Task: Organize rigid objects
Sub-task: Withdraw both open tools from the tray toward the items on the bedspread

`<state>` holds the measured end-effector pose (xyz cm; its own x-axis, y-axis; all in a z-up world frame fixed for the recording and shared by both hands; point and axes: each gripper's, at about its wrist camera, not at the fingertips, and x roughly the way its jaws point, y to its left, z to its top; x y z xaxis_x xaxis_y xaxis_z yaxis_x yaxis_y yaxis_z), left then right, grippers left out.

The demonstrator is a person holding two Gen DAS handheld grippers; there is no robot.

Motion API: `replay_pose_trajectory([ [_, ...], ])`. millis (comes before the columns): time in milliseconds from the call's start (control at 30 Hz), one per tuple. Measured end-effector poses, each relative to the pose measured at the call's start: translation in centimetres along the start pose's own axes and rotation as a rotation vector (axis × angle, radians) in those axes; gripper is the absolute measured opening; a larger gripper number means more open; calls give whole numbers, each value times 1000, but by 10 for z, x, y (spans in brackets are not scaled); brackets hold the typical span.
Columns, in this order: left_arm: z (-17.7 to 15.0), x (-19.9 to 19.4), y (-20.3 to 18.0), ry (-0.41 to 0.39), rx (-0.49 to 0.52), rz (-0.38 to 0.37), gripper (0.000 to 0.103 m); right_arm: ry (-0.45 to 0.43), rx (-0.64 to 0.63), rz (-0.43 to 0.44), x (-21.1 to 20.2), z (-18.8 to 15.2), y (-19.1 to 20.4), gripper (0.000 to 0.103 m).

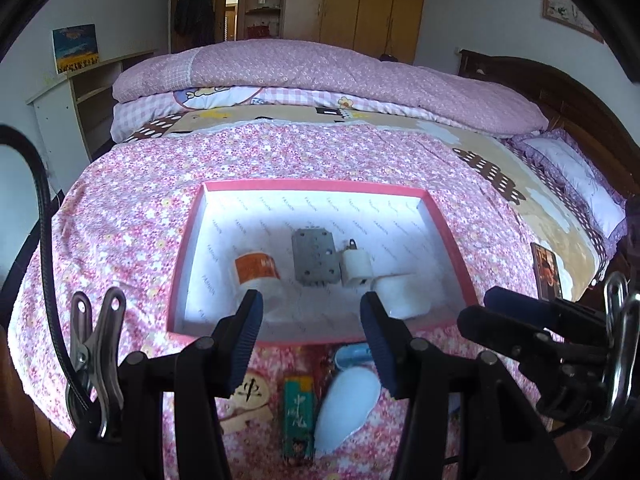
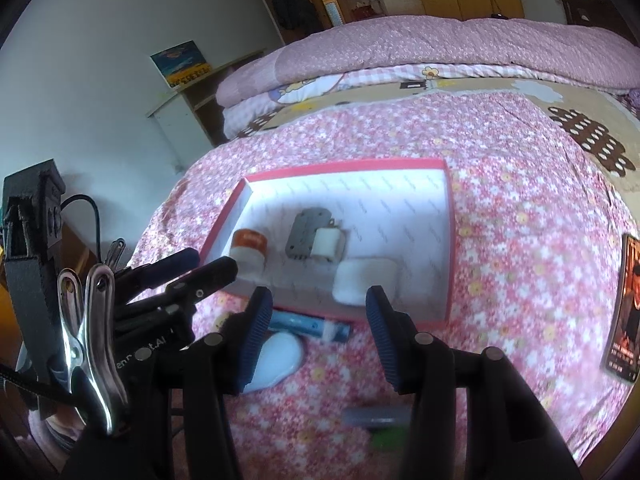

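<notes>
Inside the pink-rimmed box (image 1: 436, 216) on the floral bedspread (image 1: 120, 220): an orange-labelled white bottle (image 1: 256, 270) toward the left wall, a grey metal plate (image 1: 314, 258) mid-floor touching a white plug adapter (image 1: 357, 266), and a white rounded block (image 1: 400, 294) at the near right. Outside, just off the box's near edge, a blue tube (image 2: 308, 326), a pale blue oval case (image 1: 346, 410) and a green card pack (image 1: 297, 420); a dark booklet (image 2: 626, 308) near the bed's right edge. Left gripper (image 1: 312, 344) and right gripper (image 2: 318, 334) both spread wide, grasping nothing.
</notes>
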<state>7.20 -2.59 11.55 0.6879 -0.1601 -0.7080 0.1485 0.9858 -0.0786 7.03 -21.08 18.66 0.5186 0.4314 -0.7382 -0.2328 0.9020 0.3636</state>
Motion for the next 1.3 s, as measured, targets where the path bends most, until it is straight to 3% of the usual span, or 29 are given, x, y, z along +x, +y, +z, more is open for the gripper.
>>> replay_pose_trajectory([
  [733, -44, -36, 12, 14, -19, 12, 53, 61, 22, 37, -26, -43, 5, 50],
  [1000, -64, -38, 22, 28, -46, 9, 53, 82, -20, -53, -27, -64, -1, 50],
  [1300, -83, -31, 34, 55, -68, 24, 54, 117, -91, -115, -15, -84, -10, 61],
])
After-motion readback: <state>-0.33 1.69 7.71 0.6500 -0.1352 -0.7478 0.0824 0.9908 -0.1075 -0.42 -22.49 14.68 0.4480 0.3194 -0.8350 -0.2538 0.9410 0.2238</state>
